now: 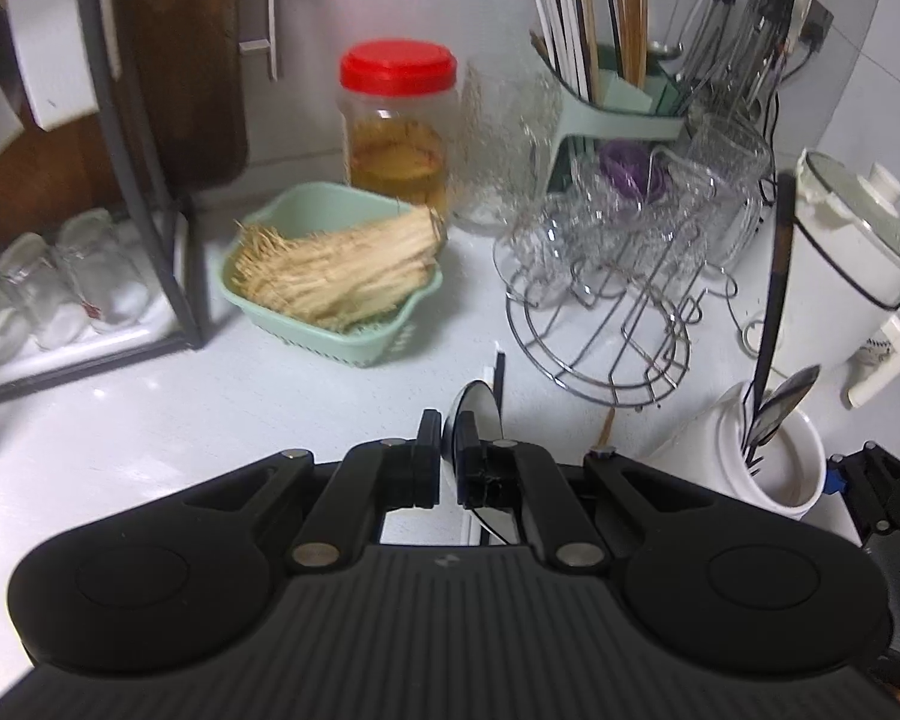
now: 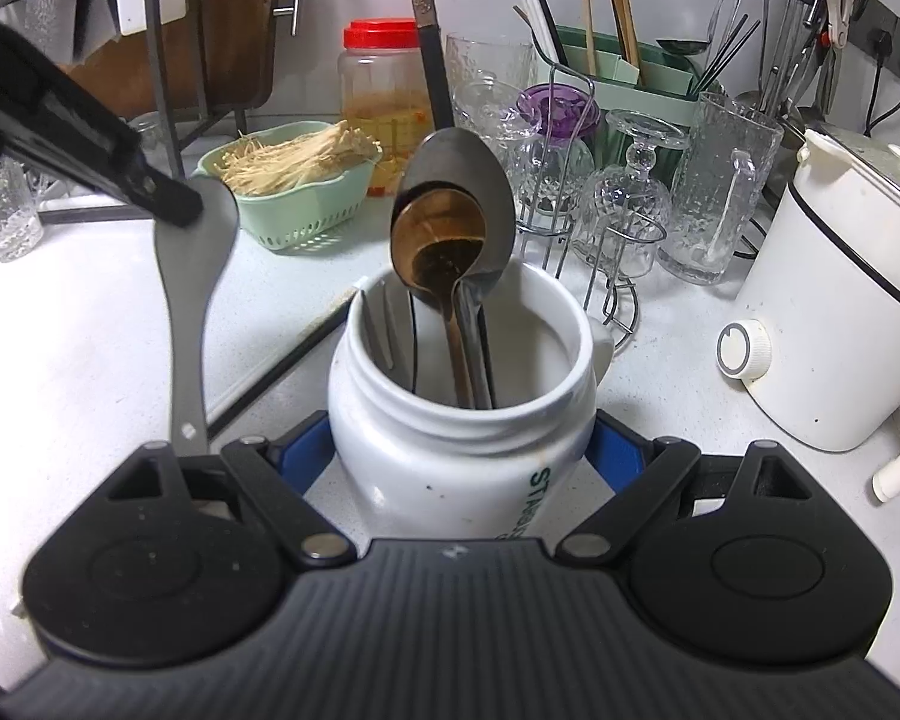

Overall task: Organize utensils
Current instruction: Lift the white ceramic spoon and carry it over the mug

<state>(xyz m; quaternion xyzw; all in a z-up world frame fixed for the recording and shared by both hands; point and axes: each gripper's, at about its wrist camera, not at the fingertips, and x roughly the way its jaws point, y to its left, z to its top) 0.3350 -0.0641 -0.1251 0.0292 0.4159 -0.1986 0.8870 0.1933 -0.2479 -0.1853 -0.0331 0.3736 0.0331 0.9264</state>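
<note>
My left gripper [image 1: 450,429] is shut on the bowl of a grey metal spoon [image 1: 480,405], held above the white counter. In the right wrist view the same left gripper [image 2: 171,204] reaches in from the upper left, with the spoon [image 2: 189,312] hanging handle-down just left of the mug. My right gripper [image 2: 462,450] is shut on a white mug [image 2: 450,468], its blue pads pressing on both sides. In the mug [image 1: 768,456] stand a steel spoon [image 2: 462,192], a brown spoon [image 2: 438,240], a fork [image 2: 384,324] and a long black handle [image 2: 429,48].
Behind the mug are a green basket of straw-like sticks [image 1: 330,276], a red-lidded jar [image 1: 396,120], a wire rack of glasses [image 1: 618,276] and a green chopstick holder [image 1: 606,96]. A white pot [image 2: 840,300] stands at the right. A chopstick [image 2: 282,360] lies on the counter.
</note>
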